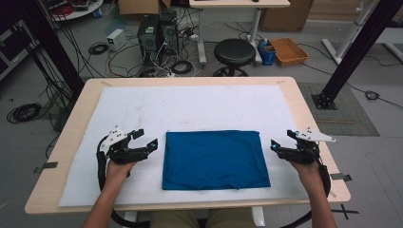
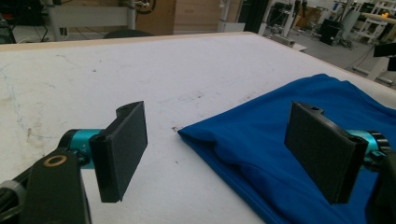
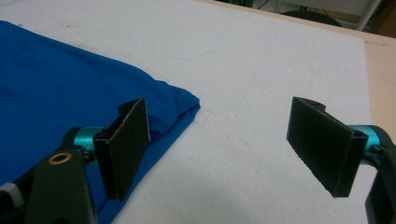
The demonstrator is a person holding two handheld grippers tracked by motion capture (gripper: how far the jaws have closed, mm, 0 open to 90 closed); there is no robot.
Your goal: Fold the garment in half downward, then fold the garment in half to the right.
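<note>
A blue cloth (image 1: 214,159), folded into a flat rectangle, lies on the white mat (image 1: 190,104) near the table's front edge. My left gripper (image 1: 146,138) rests just left of the cloth's upper left corner, jaws wide apart. In the left gripper view the left gripper (image 2: 222,144) holds nothing, and the cloth's corner (image 2: 261,126) lies on the mat below and beyond the jaws. My right gripper (image 1: 282,138) sits just right of the cloth's upper right corner, also open. In the right gripper view the right gripper (image 3: 219,140) stands over bare mat beside the cloth's corner (image 3: 56,74).
The mat covers most of a light wooden table (image 1: 71,142). Beyond the far edge stand a black stool (image 1: 234,52), computer towers (image 1: 157,31) with loose cables, and an orange box (image 1: 288,51). Black frame posts (image 1: 351,52) rise at both sides.
</note>
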